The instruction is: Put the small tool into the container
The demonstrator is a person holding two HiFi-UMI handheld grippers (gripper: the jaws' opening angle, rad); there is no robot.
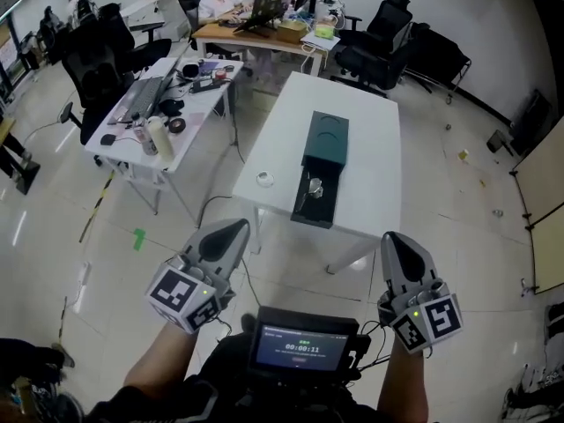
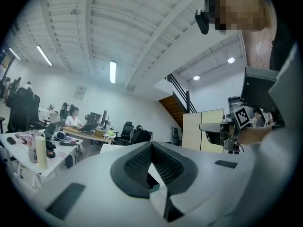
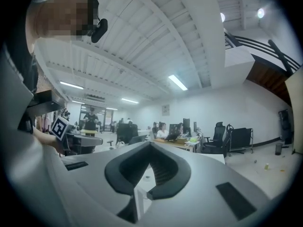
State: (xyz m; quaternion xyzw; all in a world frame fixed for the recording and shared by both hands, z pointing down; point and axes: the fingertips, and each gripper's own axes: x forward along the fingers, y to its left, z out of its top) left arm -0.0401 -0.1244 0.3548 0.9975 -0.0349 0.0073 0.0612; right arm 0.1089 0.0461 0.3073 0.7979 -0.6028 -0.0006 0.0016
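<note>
Both pressed together, nothing btwn jaws: left hand-held gripper (image 1: 231, 229) and right hand-held gripper (image 1: 394, 239) are held level over the floor, short of the white counter (image 1: 374, 139). Task item, the small tool (image 1: 315, 188), lies in the open dark front tray of the green container (image 1: 324, 139) mid-counter. A small white ring (image 1: 264, 179) sits on the counter left of the container, not touching.

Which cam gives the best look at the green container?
Head view: the green container lies fully visible from above on the white table. Both gripper views look level across the room and show at most a sliver of it.
</note>
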